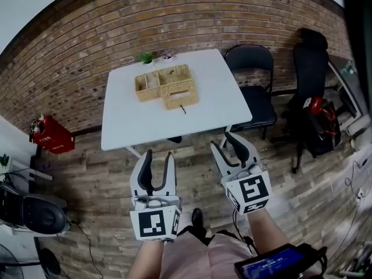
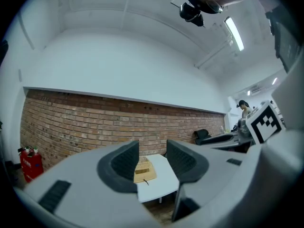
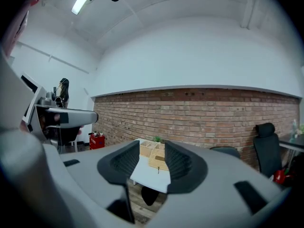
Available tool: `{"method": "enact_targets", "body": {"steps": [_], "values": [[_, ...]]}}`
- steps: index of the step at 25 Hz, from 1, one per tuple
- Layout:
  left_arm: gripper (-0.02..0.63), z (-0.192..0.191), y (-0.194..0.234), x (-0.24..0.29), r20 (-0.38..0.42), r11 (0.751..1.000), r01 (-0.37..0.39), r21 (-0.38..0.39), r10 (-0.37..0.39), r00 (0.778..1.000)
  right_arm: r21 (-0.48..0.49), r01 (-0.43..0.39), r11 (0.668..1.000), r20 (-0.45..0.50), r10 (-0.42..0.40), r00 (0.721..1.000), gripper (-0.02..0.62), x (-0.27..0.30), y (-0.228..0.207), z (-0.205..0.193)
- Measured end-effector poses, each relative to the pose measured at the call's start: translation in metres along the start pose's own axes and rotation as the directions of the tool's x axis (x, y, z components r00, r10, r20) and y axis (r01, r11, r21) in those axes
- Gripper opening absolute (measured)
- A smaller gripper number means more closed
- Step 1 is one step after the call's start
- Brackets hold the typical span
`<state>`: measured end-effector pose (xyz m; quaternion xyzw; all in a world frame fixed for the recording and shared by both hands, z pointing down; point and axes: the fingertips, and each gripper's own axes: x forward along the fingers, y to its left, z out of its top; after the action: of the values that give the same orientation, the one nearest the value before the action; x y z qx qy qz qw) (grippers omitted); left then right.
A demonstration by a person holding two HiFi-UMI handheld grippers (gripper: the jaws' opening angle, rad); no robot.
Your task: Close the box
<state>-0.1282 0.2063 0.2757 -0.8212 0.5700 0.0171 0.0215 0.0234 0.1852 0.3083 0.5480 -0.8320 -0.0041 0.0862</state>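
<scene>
1 red case (image 1: 51,135) stands on the wooden floor at the far left, against the brick wall. Next comes 1 white counter (image 1: 125,127), which carries 1 woven box (image 1: 167,86) near its back edge, well ahead of both grippers. The box is not closed. 2 open compartments sit side by side along its back, and a woven flap lies in front of the right one. What is inside the compartments is too small to make out. 1 small dark stick (image 1: 182,108) lies on the counter just in front of the flap, and 1 little green plant (image 1: 146,57) stands at the counter's back edge, just behind the box. Right of the counter are 2 black chairs: a folding chair (image 1: 256,80) drawn up beside it and an office chair (image 1: 311,68) farther right, with something red (image 1: 317,106) on it.

In the foreground there are 2 grippers. The left gripper (image 1: 158,156) has its jaws spread with nothing between them. The right gripper (image 1: 222,141) also has its jaws spread and empty, and both are held short of the counter's near edge.
</scene>
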Motion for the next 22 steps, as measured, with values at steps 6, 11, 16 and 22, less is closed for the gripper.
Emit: {"method": "enact_targets", "body": {"steps": [6, 11, 16, 22], "values": [[0.184, 0.004, 0.014, 0.025, 0.010, 1.000, 0.015, 0.002, -0.015, 1.000, -0.018, 0.025, 1.000, 0.021, -0.025, 0.999, 0.163, 0.021, -0.012, 0.016], [0.179, -0.015, 0.018, 0.040, -0.029, 1.000, 0.027, -0.006, -0.027, 0.999, 0.002, 0.039, 0.999, -0.004, -0.039, 0.999, 0.161, 0.037, -0.020, 0.005], [0.175, -0.034, 0.016, 0.060, -0.071, 0.999, 0.047, -0.009, -0.047, 0.996, 0.027, 0.045, 0.999, -0.035, -0.044, 0.998, 0.160, 0.053, -0.033, -0.014], [0.176, -0.049, 0.020, 0.099, -0.082, 0.999, 0.050, -0.016, -0.051, 0.995, 0.047, 0.032, 0.998, -0.056, -0.029, 0.998, 0.157, 0.089, -0.056, -0.032]]}}
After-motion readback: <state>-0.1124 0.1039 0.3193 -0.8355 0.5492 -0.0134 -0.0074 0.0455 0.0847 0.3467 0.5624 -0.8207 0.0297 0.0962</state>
